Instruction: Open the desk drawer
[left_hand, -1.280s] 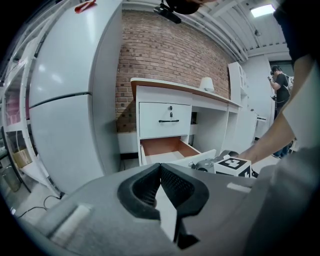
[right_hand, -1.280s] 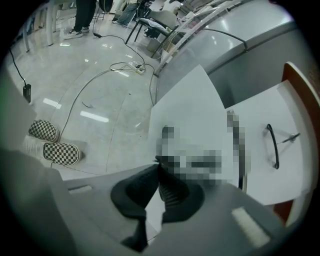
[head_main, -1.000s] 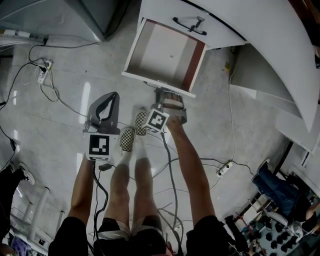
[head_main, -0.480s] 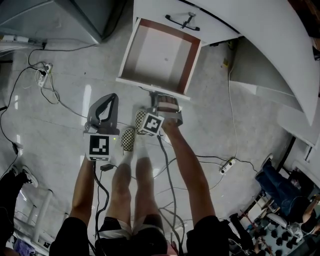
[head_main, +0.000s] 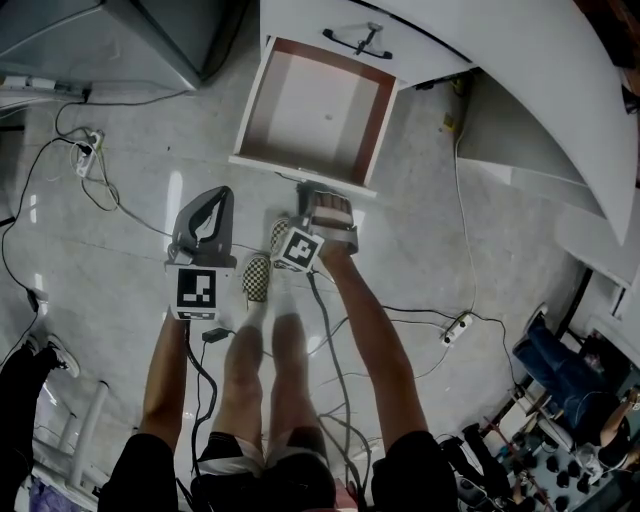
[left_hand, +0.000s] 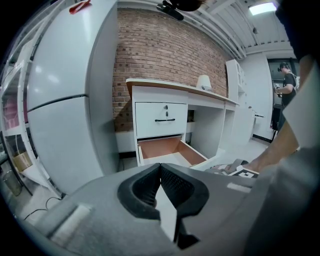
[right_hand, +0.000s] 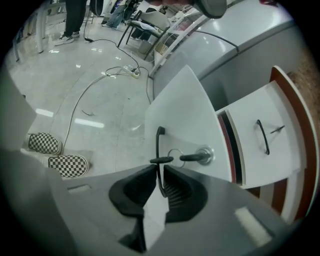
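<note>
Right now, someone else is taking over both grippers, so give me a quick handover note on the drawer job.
Left gripper: shut, empty, held clear of the desk.
Right gripper: at the front of the lower drawer, jaws opening, with the black handle between them.
Lower drawer: pulled well out, nothing visible inside. The upper drawer is closed.
Done: the drawer is open.
Left: probably just finish letting go of the handle and back the right gripper away.
</note>
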